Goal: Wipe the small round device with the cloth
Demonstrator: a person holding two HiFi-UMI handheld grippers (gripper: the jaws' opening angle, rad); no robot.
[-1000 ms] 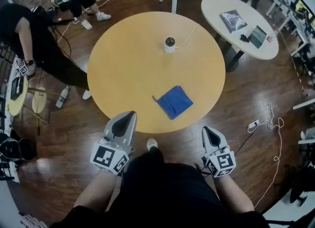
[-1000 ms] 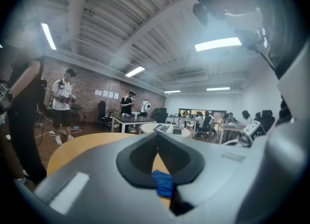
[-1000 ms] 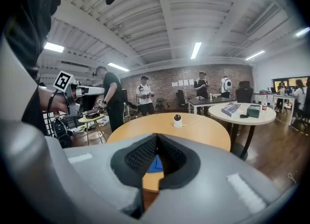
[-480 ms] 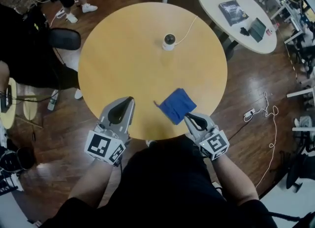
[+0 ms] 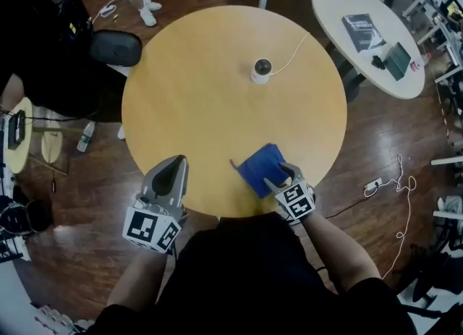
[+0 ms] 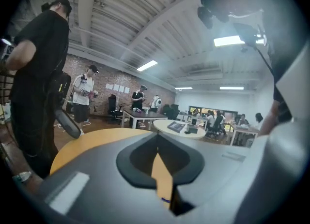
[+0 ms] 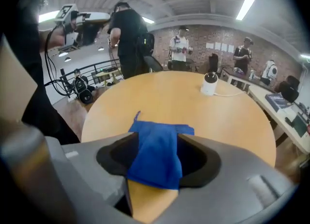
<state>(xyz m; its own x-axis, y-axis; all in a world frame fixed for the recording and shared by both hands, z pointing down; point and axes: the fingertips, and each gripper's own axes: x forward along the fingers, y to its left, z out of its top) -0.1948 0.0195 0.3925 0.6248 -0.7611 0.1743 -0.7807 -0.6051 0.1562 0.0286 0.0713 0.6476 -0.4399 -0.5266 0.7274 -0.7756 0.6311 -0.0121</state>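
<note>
Right gripper (image 5: pixel 281 176) jaws just swung wide open, straddling the blue cloth (image 5: pixel 258 169); left gripper (image 5: pixel 177 161) jaws together, empty.

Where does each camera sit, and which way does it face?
Head view: head-mounted, steeply down on the table; arms, left gripper, right gripper show.
Left gripper view: from that gripper, level across table; its jaws show.
Right gripper view: from that gripper, tilted down; cloth between its just-opened jaws.
Head, right views share cloth, device.

Blue cloth (image 5: pixel 259 169) soft, matt; table (image 5: pixel 188 102) smooth matt wood; device (image 5: pixel 261 70) glossy white plastic.
</note>
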